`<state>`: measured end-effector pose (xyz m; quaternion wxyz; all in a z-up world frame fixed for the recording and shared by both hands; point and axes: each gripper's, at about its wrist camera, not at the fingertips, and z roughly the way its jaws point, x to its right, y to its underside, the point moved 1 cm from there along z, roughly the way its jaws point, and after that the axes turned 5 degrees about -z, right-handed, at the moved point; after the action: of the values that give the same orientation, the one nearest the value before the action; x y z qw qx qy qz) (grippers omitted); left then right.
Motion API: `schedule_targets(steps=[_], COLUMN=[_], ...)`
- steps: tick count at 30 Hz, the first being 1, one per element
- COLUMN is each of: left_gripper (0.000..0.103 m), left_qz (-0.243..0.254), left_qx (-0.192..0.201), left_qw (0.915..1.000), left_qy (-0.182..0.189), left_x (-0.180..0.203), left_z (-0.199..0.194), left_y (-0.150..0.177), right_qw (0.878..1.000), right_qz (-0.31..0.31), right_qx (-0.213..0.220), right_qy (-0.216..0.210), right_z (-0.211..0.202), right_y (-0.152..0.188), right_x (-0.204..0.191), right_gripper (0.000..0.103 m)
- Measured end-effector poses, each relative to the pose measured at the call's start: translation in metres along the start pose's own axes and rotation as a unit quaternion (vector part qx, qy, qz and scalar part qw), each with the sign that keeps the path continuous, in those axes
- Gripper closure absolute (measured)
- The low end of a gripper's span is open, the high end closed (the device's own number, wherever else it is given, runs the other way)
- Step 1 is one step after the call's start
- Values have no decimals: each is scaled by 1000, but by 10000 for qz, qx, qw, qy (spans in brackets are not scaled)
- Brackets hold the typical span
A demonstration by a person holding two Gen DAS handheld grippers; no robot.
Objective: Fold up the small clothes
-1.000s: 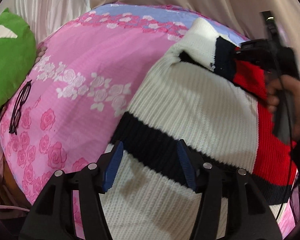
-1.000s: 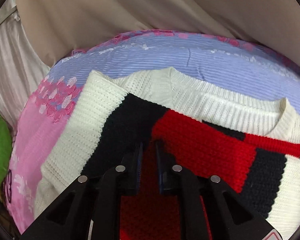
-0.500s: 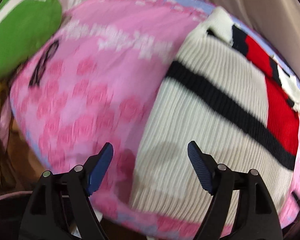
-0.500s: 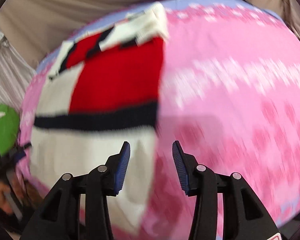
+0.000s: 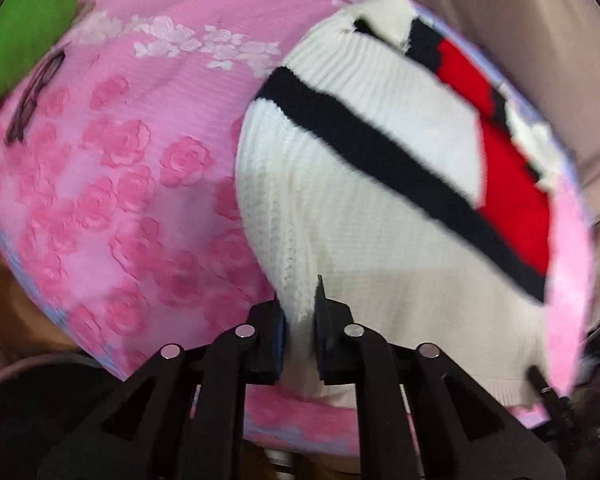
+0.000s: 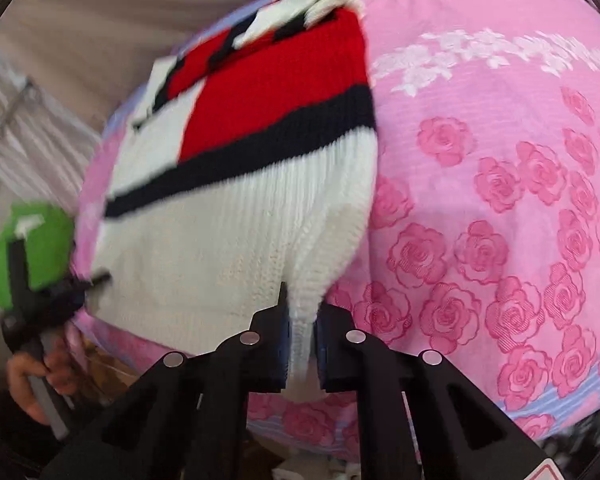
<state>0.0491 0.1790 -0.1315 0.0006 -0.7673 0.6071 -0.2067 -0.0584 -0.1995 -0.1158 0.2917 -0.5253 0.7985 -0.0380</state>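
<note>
Jaws of both grippers clench the sweater's [image 5: 380,216] white hem, the right's closing.

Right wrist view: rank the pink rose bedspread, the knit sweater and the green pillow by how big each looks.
1. Pink rose bedspread, fills most of the frame.
2. Knit sweater, roughly the left-centre third.
3. Green pillow, a small patch at the left edge; it sits farther off and is partly hidden, so its true size is unsure.

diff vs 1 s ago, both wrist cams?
Both tongs left the sweater's upper part for its near hem. Left tongs went from open over the navy stripe to clamped on the sweater at one bottom corner; right tongs let go of the red panel and are closing on the other corner. Sweater remains flat on the pink floral bedspread.
</note>
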Motion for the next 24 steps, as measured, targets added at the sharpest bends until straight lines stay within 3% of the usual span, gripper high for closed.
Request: schedule_targets(steps=[4,8,14,20,22,24], left_gripper=[93,93,93,93,93,93], left_qz=[303,864,1610,1588,1548,1451], left_qx=[166,184,-107,-254,-227,77], left_qw=[9992,9958,9865,9864,9869,9881], left_qy=[180,232,288,330,396,503], left_x=[17,38,45,34,36,44], left_z=[-35,-73,-112,-162,-184,-203], left_y=[12,50,104,123,124,110], right_qw=[9984,9965,9951,9916,9898,9915], right_qz=[-160,-392,-627,-950,-1178,-1244], right_qx=[519,601,127,-791,-765,-337], right_qy=[175,432,751,383,251,169], right_z=[-59,-97,-132,-163,-185,-208], right_y=[-3,9,44,76,75,55], right_x=[-3,-2,10,-11,-22,-32], right_gripper=[95,96,96,96,96,96])
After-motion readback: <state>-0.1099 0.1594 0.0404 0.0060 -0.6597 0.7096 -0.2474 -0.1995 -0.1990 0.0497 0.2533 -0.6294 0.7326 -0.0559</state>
